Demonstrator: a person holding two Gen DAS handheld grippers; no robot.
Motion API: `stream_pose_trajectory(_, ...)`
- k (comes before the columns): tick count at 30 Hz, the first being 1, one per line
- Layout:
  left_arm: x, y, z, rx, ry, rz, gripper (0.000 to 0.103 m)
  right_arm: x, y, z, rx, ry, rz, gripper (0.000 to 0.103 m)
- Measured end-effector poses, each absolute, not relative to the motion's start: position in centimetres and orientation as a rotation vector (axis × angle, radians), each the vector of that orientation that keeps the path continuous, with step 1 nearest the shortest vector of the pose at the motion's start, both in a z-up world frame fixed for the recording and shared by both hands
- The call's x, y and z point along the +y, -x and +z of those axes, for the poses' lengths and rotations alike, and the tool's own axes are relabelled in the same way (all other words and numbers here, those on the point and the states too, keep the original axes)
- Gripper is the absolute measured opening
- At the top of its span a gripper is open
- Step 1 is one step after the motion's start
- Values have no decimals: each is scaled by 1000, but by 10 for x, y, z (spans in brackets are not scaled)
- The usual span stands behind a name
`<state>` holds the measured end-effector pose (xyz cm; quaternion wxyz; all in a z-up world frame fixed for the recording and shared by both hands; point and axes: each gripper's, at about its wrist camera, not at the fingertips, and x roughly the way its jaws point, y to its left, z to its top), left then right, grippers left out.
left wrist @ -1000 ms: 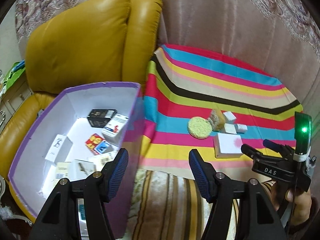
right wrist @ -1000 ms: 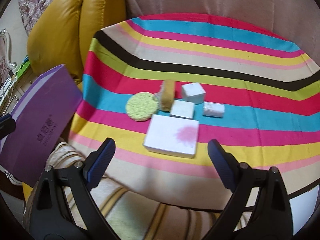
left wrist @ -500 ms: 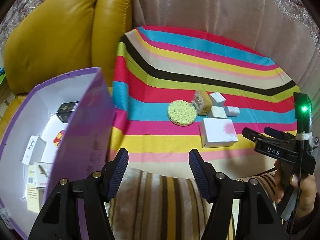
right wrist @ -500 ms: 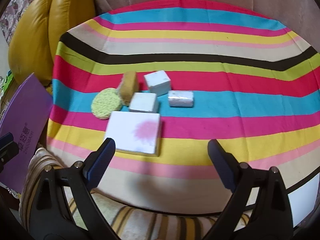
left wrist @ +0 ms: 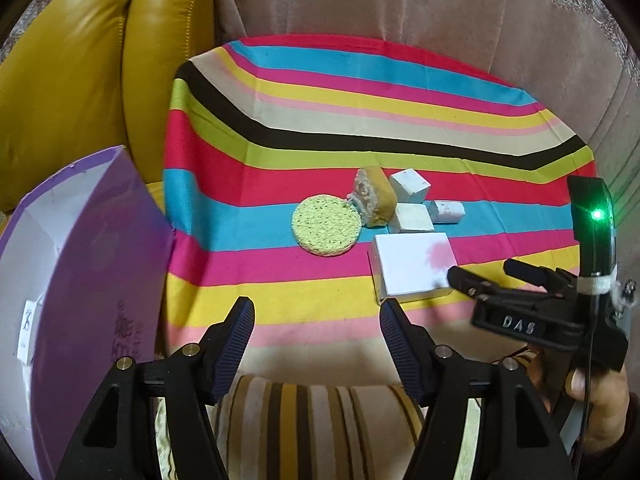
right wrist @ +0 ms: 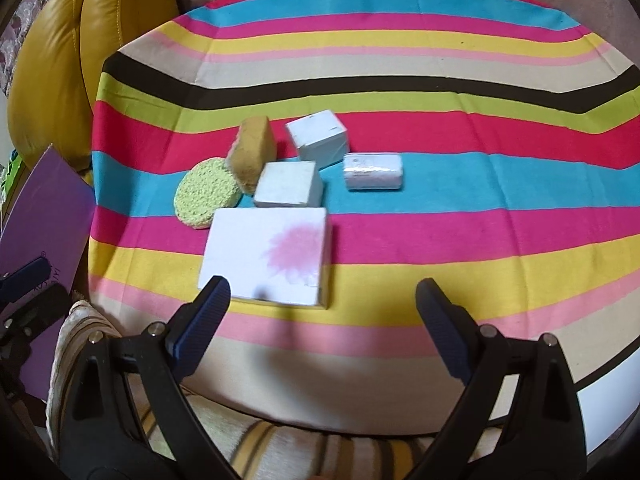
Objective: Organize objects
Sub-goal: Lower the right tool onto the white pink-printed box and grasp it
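Observation:
On the striped cloth (right wrist: 440,216) lies a cluster: a flat white box with a pink flower print (right wrist: 268,256) (left wrist: 410,268), a round yellow-green sponge (right wrist: 204,192) (left wrist: 326,226), a brown sponge (right wrist: 254,152) (left wrist: 374,196), two small white boxes (right wrist: 288,186) (right wrist: 320,136) and a small wrapped white packet (right wrist: 374,172). My right gripper (right wrist: 322,312) is open, just short of the flower box's near edge. My left gripper (left wrist: 316,332) is open and empty, over the cloth's front edge. A purple storage box (left wrist: 80,280) stands at the left.
A mustard leather armchair (left wrist: 80,80) rises at the back left and a pinkish curtain (left wrist: 400,0) hangs behind the table. A striped cushion (left wrist: 304,420) lies below the table's front edge. A hand (left wrist: 600,392) holds the right gripper's handle.
Both grippers have swung right and advanced toward the cluster. The purple box has slid to the left edge of the left wrist view. The flower box now looms closer to the right gripper.

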<state>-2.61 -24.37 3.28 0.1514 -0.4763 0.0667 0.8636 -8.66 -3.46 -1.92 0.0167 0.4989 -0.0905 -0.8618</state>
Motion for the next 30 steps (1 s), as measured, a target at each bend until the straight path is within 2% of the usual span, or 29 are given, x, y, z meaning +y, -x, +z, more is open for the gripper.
stream_pose_trajectory(16, -265, 51, 16, 50, 1394, 2482, 73, -80, 109, -32, -124, -1612, -2662, 97)
stream_pose_trajectory(30, -278, 56, 10, -29, 1399, 2483, 76, -89, 127, -49, -110, -1700, -2646, 97)
